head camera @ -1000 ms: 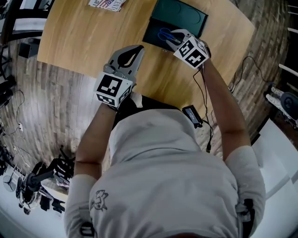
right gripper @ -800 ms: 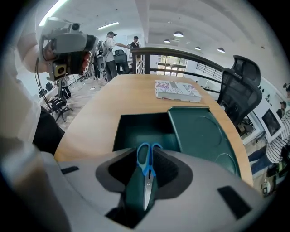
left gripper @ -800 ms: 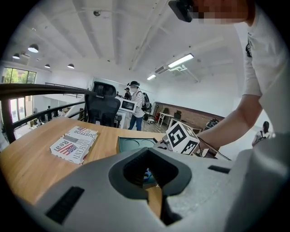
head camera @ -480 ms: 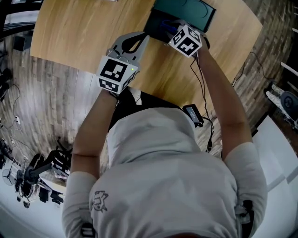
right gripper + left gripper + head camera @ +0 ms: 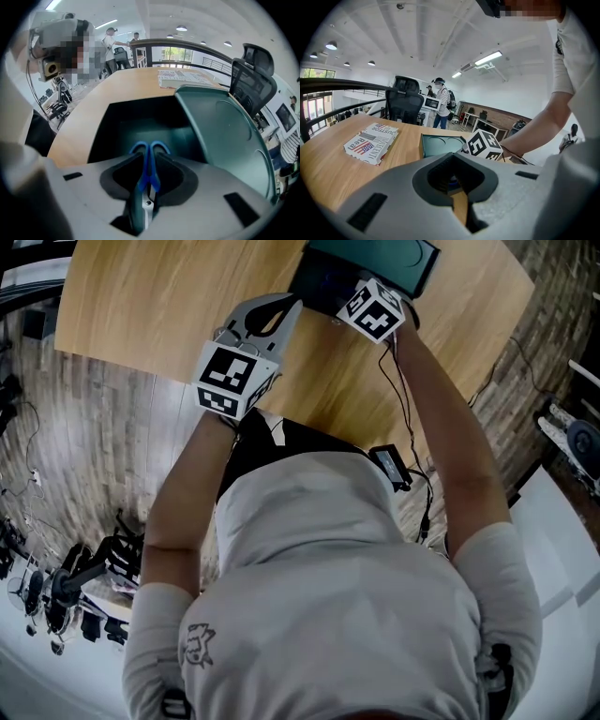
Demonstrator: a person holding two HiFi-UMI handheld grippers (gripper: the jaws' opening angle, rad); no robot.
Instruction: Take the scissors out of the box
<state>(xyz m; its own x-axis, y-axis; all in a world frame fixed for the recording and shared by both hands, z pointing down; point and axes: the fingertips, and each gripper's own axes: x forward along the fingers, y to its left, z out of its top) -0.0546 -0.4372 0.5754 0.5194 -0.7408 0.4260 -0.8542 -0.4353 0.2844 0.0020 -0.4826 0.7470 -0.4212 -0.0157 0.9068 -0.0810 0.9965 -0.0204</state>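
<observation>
A dark green box (image 5: 140,123) stands open on the wooden table, its lid (image 5: 225,136) tipped back to the right. On the box floor lie blue-handled scissors (image 5: 149,165). My right gripper (image 5: 149,161) reaches steeply down into the box, its jaws closing, and the pads lie against the scissors on both sides near the pivot. In the head view the right gripper (image 5: 345,302) covers the scissors at the box (image 5: 375,261). My left gripper (image 5: 292,304) hovers just left of the box, shut and empty. From the left gripper view, the box (image 5: 440,145) lies ahead of the left gripper (image 5: 453,157).
A flag-printed paper (image 5: 370,143) lies on the table (image 5: 169,306) left of the box. An office chair (image 5: 255,75) and a railing stand past the far edge, and people stand in the background. A cable and small black device (image 5: 389,468) hang by the person's waist.
Both grippers have moved toward the box. The right one has sunk into it, and the scissors' blue handles no longer show in the head view.
</observation>
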